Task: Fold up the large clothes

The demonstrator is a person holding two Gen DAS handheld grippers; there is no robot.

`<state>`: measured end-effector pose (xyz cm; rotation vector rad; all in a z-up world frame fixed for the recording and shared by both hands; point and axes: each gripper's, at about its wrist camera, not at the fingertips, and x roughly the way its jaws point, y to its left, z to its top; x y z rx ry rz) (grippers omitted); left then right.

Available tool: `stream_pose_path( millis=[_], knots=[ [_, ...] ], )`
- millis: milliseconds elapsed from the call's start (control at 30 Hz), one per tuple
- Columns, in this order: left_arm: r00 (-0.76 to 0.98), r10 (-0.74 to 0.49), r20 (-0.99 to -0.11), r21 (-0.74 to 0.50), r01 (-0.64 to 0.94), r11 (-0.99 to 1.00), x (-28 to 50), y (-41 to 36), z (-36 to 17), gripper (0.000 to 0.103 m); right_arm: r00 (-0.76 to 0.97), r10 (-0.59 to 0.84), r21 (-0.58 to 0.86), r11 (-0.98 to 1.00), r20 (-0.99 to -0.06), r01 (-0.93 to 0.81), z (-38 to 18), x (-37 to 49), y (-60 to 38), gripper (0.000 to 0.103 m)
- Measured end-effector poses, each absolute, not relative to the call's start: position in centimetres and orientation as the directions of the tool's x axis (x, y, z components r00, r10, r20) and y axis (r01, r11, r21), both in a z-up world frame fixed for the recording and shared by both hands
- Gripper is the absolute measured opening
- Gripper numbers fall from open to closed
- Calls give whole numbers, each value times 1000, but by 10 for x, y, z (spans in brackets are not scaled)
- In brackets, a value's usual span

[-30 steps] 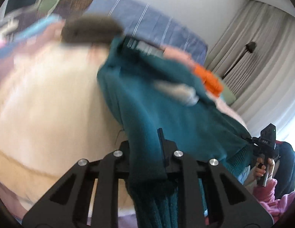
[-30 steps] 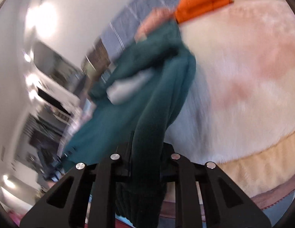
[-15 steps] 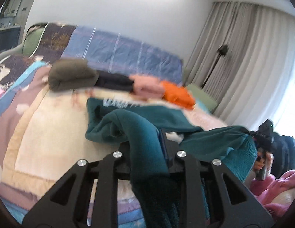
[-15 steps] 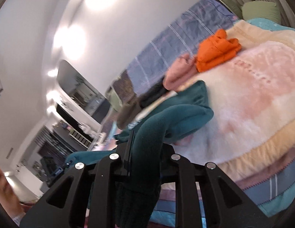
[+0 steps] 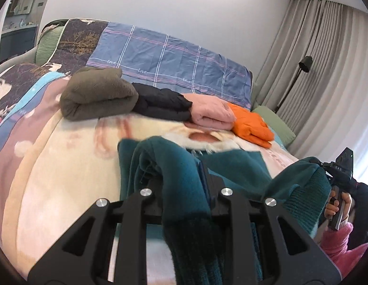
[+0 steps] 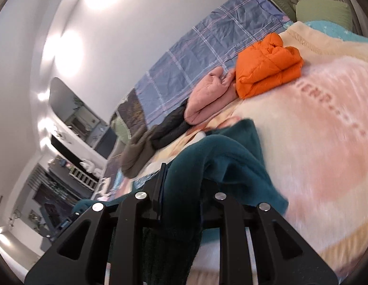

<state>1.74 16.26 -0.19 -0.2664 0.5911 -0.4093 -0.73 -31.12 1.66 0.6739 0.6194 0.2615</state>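
Observation:
A large teal sweater (image 5: pixel 181 178) lies spread on the cream and pink blanket (image 5: pixel 65 166) of the bed, its near edge lifted. My left gripper (image 5: pixel 182 182) is shut on one corner of its ribbed hem. My right gripper (image 6: pixel 181 182) is shut on the other hem corner (image 6: pixel 207 156). In the left wrist view the right gripper (image 5: pixel 340 168) shows at the far right, a hand on its handle, teal cloth bunched in it.
Folded clothes sit in a row at the head of the bed: an olive one (image 5: pixel 98 95), a black one (image 5: pixel 162 104), a pink one (image 5: pixel 212 114) and an orange jacket (image 5: pixel 251 125). A blue plaid sheet (image 5: pixel 169 59) covers the headboard. Curtains (image 5: pixel 326 71) and a floor lamp (image 5: pixel 305 64) stand at right.
Both grippers have pulled the sweater's hem back toward the foot of the bed and lowered it. The sweater went from hanging bunched in the air to lying stretched on the blanket.

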Motion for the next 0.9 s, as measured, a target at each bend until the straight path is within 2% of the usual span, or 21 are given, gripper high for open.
stream_pose_path(
  millis=[100,167,233,333,433,467,500,567,633,700,767,800,900],
  knots=[
    [739,-440,-511,-404,246,881,67,160,-26,24,769,364,609,792,-526,42,-17,42,-313,22],
    [701,-422,-575,-426,184,886,108,157,-63,24,709,361,626,767,-606,145,-56,70,-318,23],
    [674,-414,-612,-441,143,886,128,154,-89,26,692,384,659,731,-611,176,-75,79,-322,26],
    [679,-451,-579,-485,158,860,132,159,-96,26,689,424,684,716,-588,143,-74,79,-328,29],
    [671,-453,-587,-459,186,869,126,158,-85,28,678,469,706,700,-566,105,-60,71,-333,41],
    [668,-456,-588,-455,193,870,122,157,-80,30,686,489,725,684,-538,80,-52,64,-335,55],
    [666,-463,-585,-454,204,867,118,157,-75,38,706,486,730,680,-515,65,-42,54,-337,72],
    [670,-492,-556,-458,247,854,103,159,-61,47,782,385,677,733,-490,64,-17,29,-342,84],
    [683,-499,-534,-449,271,852,86,158,-48,62,816,314,610,790,-486,59,-1,12,-340,84],
    [700,-484,-525,-404,295,866,65,152,-39,68,838,228,486,873,-496,50,13,-6,-327,85],
    [734,-427,-529,-312,299,902,47,142,-29,73,834,177,339,941,-522,13,16,-17,-304,89],
    [785,-363,-502,-239,278,930,33,138,-22,82,829,166,277,961,-534,-14,15,-19,-292,89],
    [870,-275,-409,-131,242,961,9,136,-2,85,812,178,159,982,-556,-106,6,-26,-264,89]
  ],
)
